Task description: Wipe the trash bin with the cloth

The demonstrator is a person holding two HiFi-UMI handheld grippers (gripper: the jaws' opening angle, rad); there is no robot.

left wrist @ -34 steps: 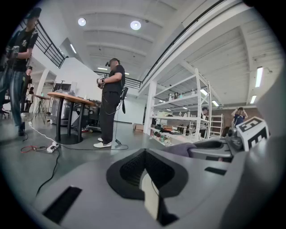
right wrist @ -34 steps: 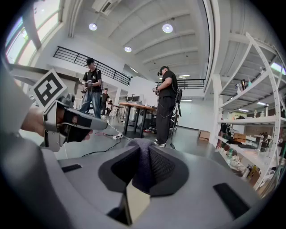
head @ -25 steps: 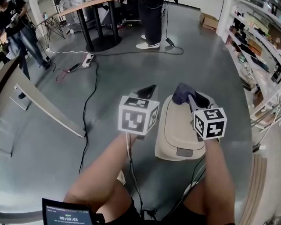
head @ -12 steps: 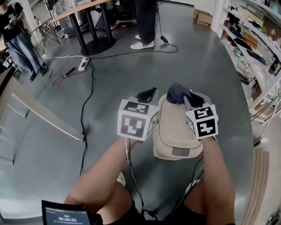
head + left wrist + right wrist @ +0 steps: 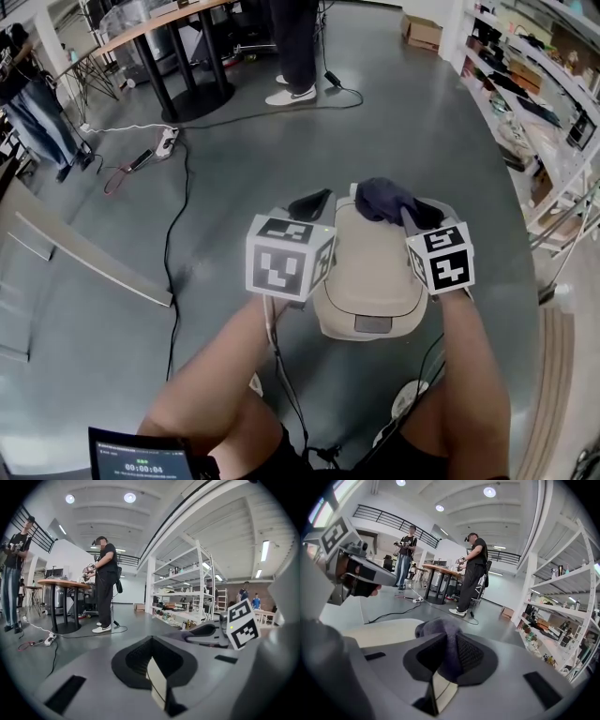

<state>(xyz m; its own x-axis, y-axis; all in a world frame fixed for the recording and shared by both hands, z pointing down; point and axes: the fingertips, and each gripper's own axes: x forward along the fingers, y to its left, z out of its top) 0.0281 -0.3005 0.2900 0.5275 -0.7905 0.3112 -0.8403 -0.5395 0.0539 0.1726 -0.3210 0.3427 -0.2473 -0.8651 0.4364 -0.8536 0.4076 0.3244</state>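
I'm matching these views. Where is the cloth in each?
Head view: cloth upper centre-right, on the trash bin's far end.
Left gripper view: cannot make it out.
Right gripper view: cloth at centre, clamped between the jaws.
Shared landmark: the standing person in white shoes.

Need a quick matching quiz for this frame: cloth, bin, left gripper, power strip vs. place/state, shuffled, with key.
1. dark blue-grey cloth
2. beige plastic trash bin
3. left gripper
4. white power strip

A. jaws together, nothing held
B. far off, upper left in the head view
C. bunched at the far end of the lid, clamped by the right gripper
D. lid down, directly in front of the person

Pairs: 1-C, 2-D, 3-A, 4-B
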